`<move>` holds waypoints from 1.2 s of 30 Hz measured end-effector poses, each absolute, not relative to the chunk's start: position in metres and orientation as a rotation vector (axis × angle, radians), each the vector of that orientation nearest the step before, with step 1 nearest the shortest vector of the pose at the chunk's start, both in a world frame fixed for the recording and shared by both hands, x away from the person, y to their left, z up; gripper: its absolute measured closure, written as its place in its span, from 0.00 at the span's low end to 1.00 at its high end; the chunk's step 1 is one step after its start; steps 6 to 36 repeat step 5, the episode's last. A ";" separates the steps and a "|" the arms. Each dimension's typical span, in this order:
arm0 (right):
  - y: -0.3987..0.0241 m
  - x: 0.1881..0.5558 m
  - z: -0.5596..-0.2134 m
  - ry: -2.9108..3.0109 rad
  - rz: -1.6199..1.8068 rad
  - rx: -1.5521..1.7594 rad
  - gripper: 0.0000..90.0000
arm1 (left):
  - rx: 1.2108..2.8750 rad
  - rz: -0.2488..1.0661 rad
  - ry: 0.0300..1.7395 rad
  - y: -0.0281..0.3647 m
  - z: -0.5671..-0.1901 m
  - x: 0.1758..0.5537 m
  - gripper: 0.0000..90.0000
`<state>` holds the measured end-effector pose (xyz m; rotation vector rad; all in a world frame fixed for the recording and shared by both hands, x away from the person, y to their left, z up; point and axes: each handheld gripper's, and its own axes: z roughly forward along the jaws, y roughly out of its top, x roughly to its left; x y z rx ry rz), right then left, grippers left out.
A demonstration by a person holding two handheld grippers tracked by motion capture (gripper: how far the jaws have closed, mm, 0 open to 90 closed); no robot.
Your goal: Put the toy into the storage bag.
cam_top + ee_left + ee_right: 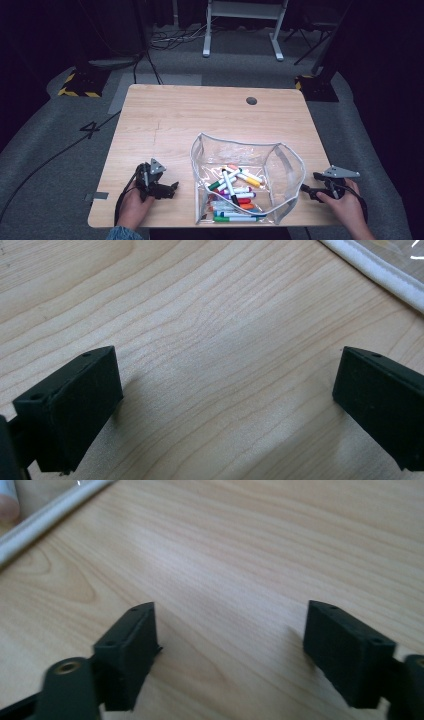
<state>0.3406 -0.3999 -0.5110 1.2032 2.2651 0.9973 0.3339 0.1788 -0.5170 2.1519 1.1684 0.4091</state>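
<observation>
clear pouch (280, 172) of markers (235, 192), left tongs (173, 189) spread, right tongs (306, 191) spread

A light wooden table (165, 115) carries a clear zip pouch (285, 165) holding coloured markers (235, 192)

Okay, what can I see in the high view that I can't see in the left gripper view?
High view alone: the whole clear pouch standing open with its heap of coloured markers, the right tool by the pouch's right side, both hands, the round hole near the table's far edge, and the floor with cables.

Left gripper view alone: a close look at the wood grain between the left tool and its two black jaws, standing wide apart with nothing between them.

Both: the wooden table, the left tool, and the pouch's white edging.
</observation>
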 end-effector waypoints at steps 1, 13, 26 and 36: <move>-0.399 0.341 -0.511 2.266 0.997 1.199 0.21 | 2.150 0.411 1.169 0.179 -0.517 0.334 0.00; -0.399 0.340 -0.511 2.257 0.995 1.197 0.21 | 2.150 0.411 1.170 0.179 -0.517 0.334 0.00; -0.399 0.340 -0.511 2.257 0.995 1.197 0.21 | 2.150 0.411 1.170 0.179 -0.517 0.334 0.00; -0.399 0.340 -0.511 2.257 0.995 1.197 0.21 | 2.150 0.411 1.170 0.179 -0.517 0.334 0.00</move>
